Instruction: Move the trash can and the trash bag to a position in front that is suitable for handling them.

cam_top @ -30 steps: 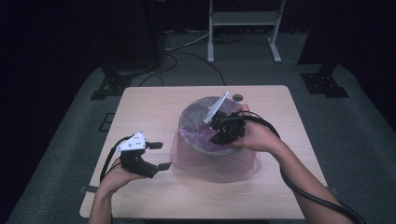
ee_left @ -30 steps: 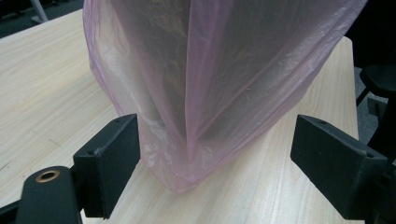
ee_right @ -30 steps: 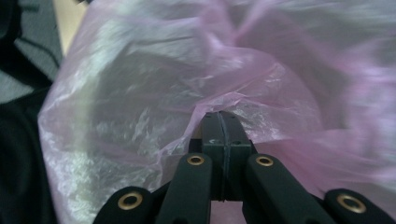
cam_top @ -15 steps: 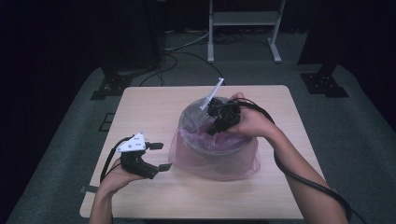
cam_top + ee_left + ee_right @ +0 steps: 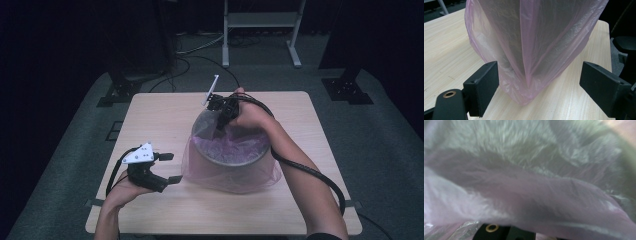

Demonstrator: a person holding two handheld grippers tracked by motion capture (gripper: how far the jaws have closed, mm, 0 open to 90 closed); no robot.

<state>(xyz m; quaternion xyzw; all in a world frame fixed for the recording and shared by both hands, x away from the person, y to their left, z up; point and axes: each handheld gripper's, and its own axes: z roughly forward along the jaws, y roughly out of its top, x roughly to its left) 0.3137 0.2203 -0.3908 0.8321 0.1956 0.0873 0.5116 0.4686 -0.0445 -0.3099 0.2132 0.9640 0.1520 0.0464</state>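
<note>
High view: a round grey metal bin (image 5: 231,150) lined with a thin pink plastic bag (image 5: 200,167) stands mid-worktop (image 5: 165,115); right gripper (image 5: 221,113) at its far rim, fingers pinched on the bag. Left gripper view: left gripper (image 5: 539,85), fingers wide, faces the bag's draped side. Right gripper view: blurred pink film drapes over the fingers.

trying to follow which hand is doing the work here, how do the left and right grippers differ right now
The left gripper sits low beside the bin, jaws wide apart and pointed at the pink bag, gripping nothing. The right gripper is raised over the far rim of the grey bin, jaws shut, with pink bag film bunched against it. Both are black, hand-held and carry a grey three-cornered plate.
</note>
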